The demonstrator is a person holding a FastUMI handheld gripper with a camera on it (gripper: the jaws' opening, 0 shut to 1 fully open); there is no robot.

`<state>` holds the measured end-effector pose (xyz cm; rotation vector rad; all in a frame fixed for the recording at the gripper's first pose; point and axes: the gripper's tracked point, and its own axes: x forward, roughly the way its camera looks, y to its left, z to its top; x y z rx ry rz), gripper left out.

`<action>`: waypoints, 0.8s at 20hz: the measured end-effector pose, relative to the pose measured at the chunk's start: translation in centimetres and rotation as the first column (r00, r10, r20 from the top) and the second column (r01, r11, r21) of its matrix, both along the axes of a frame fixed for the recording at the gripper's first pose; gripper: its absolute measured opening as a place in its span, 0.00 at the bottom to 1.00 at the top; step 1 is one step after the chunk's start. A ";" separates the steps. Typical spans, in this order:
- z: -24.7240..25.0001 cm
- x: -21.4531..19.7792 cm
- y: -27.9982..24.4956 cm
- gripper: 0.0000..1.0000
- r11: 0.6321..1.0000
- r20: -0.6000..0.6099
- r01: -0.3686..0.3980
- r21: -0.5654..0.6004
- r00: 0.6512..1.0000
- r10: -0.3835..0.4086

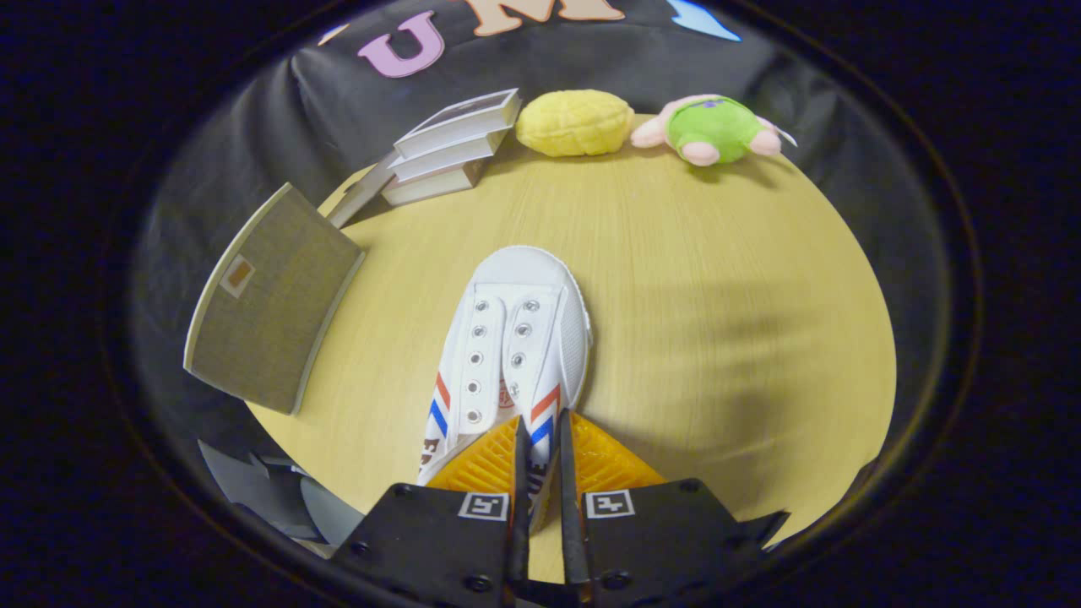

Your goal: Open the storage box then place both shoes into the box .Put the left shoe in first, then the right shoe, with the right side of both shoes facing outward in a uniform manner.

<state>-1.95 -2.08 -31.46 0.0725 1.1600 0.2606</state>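
Tool [540, 460] pinching shoe [511, 355] collar wall at lower centre of frame, fingers nearly together. Seeming light, canvas soft, bending easily; gripping stiffer heel rim likely holding better. Storage box [270, 300] lying left, shut.

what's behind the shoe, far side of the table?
Beyond the shoe, gripped at its heel side wall by the fingers: stacked books, yellow plush, green plush. The shoe's inside is hidden.

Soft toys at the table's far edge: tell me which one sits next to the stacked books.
The yellow peanut-shaped plush toy. It lies right beside the stack of books; the green and pink plush toy lies farther off.
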 end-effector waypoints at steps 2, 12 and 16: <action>0.4 -0.1 -0.7 0.04 0.998 -0.009 0.064 -0.007 0.998 -0.064; 7.4 -0.3 3.3 0.05 0.973 -0.001 0.221 0.063 0.975 -0.221; 10.8 -0.2 6.5 0.04 0.968 0.013 0.233 0.091 0.972 -0.235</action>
